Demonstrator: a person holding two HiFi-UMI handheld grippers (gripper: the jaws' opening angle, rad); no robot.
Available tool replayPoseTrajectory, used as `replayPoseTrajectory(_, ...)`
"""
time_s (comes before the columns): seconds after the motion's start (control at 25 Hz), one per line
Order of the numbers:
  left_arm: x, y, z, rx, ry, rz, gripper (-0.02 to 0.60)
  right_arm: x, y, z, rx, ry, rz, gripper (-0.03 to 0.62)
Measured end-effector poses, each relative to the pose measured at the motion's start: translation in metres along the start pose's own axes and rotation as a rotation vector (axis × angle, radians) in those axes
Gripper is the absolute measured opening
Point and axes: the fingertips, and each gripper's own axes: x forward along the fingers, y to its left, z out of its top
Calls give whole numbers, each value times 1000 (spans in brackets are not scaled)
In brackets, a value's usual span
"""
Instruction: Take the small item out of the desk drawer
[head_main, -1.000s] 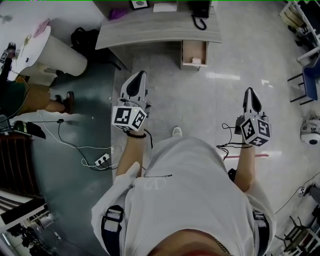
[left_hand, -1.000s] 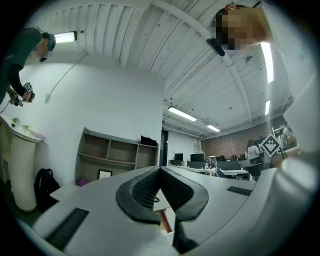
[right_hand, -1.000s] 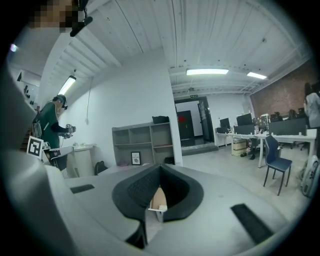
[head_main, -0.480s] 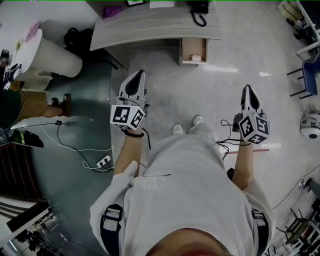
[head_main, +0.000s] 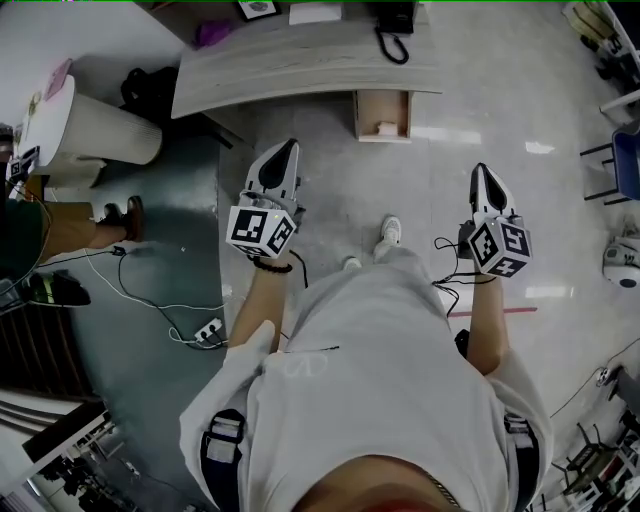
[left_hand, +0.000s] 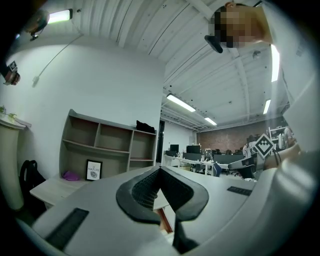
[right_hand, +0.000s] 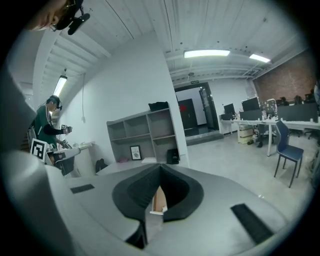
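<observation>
The grey desk (head_main: 300, 62) stands ahead at the top of the head view, its wooden drawer (head_main: 383, 115) pulled open over the floor. A small white item (head_main: 386, 128) lies in the drawer. My left gripper (head_main: 288, 147) is held in the air short of the desk, left of the drawer, its jaws shut and empty. My right gripper (head_main: 478, 170) hovers to the right of the drawer, also shut and empty. In the right gripper view the drawer (right_hand: 159, 199) shows behind the closed jaws of that gripper (right_hand: 160, 166). The left gripper (left_hand: 160, 170) looks toward the desk and shelves.
A black phone (head_main: 392, 28) and papers sit on the desk. A white round stand (head_main: 95, 125) and a black bag (head_main: 148, 85) lie at left, with a person (head_main: 40, 205) beside them. A power strip with cables (head_main: 205, 326) crosses the floor. A blue chair (head_main: 625, 160) stands at right.
The person has stepped toward the desk, one foot now forward. Both grippers have moved closer to the desk and drawer. Both have stayed shut.
</observation>
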Motion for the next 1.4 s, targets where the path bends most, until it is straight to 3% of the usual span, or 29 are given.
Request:
replayPoseTrajectory(0.4,94,-4,-4,2,22,43,-2,89,-41,26,-32,52,112,2)
replayPoseTrajectory(0.76,124,1,-12,-12,33,107,-2,129,-49,24,-6,95,204,2)
replayPoseTrajectory(0.92,133,16,-18,-27,40,116,-2,150,-46,10,-1,144,205,2)
replayPoseTrajectory(1.16,157,53,-53,-58,98,95,-2,193,-28,-22,-5,230,193,2)
replayPoseTrajectory(1.4,202,74,-126,-75,243,-17,-2,251,0,-64,17,330,181,2)
